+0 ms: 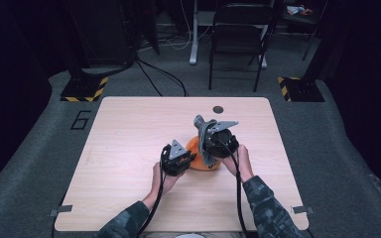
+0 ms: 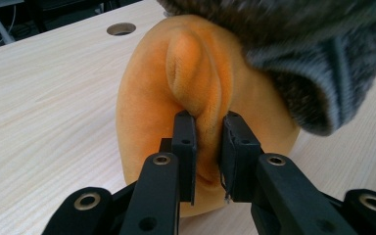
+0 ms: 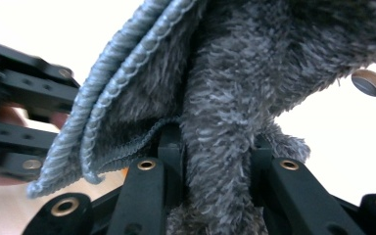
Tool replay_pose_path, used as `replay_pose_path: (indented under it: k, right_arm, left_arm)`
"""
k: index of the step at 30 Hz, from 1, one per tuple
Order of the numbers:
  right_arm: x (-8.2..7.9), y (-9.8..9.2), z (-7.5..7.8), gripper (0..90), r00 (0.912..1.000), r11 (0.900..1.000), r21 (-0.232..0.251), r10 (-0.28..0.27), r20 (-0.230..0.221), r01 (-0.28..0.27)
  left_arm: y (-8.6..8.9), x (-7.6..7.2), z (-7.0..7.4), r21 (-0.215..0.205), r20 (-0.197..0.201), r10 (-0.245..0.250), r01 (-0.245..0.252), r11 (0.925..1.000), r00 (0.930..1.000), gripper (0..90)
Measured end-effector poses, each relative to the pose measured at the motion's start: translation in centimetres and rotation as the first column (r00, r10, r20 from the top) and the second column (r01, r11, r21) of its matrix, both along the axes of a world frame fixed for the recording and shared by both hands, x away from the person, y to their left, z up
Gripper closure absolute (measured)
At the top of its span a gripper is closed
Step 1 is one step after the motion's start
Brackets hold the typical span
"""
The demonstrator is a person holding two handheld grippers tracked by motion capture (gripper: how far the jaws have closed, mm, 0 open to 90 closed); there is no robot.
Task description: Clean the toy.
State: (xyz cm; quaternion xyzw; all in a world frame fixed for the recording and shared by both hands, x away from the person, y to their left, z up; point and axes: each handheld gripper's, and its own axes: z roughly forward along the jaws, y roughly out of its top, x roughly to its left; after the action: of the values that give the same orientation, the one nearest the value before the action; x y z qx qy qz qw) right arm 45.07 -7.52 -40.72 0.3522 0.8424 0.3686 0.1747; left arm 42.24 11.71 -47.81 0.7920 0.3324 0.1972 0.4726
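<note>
Pale wood-grain table fills the middle of a dark room with grey carpet, and the person's camouflage sleeves come in at its near edge. Nearest, the left gripper sits just right of the table's centre line, its jaws pinching a fold at the base of an orange plush toy; in the left gripper view the pads squeeze the soft orange fabric between them while the toy rests on the wood. Just beyond and to the right, the right gripper is raised above the toy, its jaws pressed together on a grey fuzzy knit cloth with a ribbed hem; in the right gripper view the shaggy cloth is clamped between the two black jaws. The cloth hangs over the top of the orange toy and touches it. Farther back, a round hole sits in the tabletop near its far edge. Beyond the table stands a black folding chair on the carpet, with yellow-and-black striped bases at either side.
</note>
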Motion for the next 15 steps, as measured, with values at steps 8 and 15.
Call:
replay_pose_path:
  k: [8, 15]
  right_arm:
    - [0.3, -0.3, -0.3, 69.4, 0.9995, 0.993, -0.12, 0.007, -0.03, -0.01]
    - [0.9, -1.1, -1.0, 69.7, 0.9952, 0.982, -0.191, -0.027, -0.094, 0.008]
  left_arm:
    - [0.2, 0.3, -0.2, 0.003, -0.005, 0.002, -0.002, 1.0, 1.0, 77.8]
    - [0.7, 0.7, -0.4, -0.009, -0.013, 0.017, -0.017, 0.9998, 0.9998, 77.8]
